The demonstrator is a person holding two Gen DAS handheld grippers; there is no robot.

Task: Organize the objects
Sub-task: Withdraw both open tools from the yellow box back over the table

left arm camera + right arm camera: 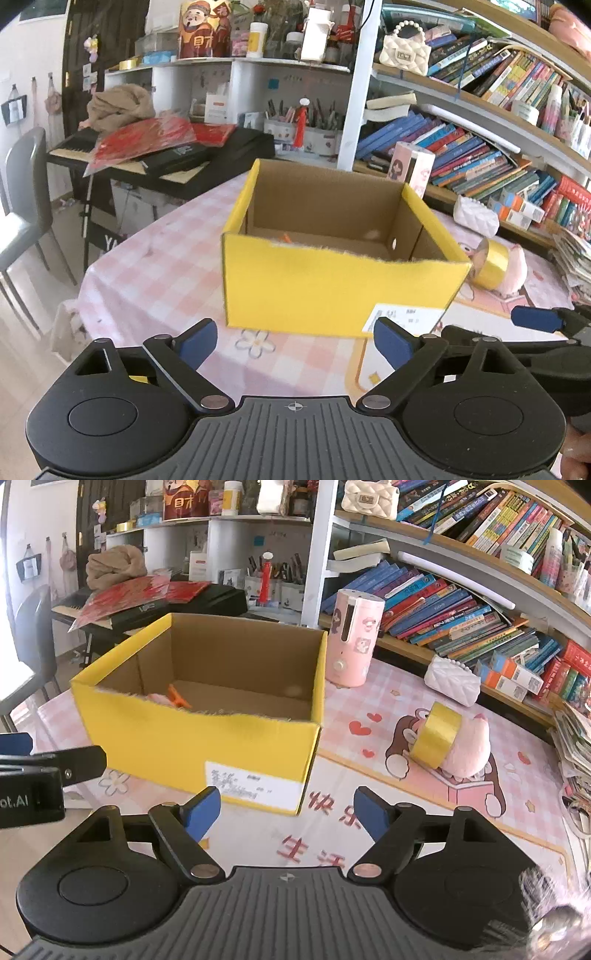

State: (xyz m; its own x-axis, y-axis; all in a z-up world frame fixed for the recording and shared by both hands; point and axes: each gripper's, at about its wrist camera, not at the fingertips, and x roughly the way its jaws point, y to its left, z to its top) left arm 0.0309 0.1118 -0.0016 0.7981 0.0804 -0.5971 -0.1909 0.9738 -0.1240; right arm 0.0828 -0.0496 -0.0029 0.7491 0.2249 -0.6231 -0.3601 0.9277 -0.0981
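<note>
A yellow cardboard box (332, 291) (192, 746) stands open on the pink checked table. An orange clip (179, 698) and something pink lie inside it at the near left. A roll of gold tape (436, 734) (493, 267) leans against a pink plush toy (467, 747) right of the box. A white quilted purse (452, 681) lies near the bookshelf. My left gripper (295, 345) is open and empty, in front of the box. My right gripper (286, 812) is open and empty, near the box's front right corner.
A pink cylindrical appliance (352, 638) stands behind the box's right side. A bookshelf (480, 602) full of books runs along the right. A keyboard (166, 158) with red bags sits beyond the table's left end. A grey chair (22, 206) stands left.
</note>
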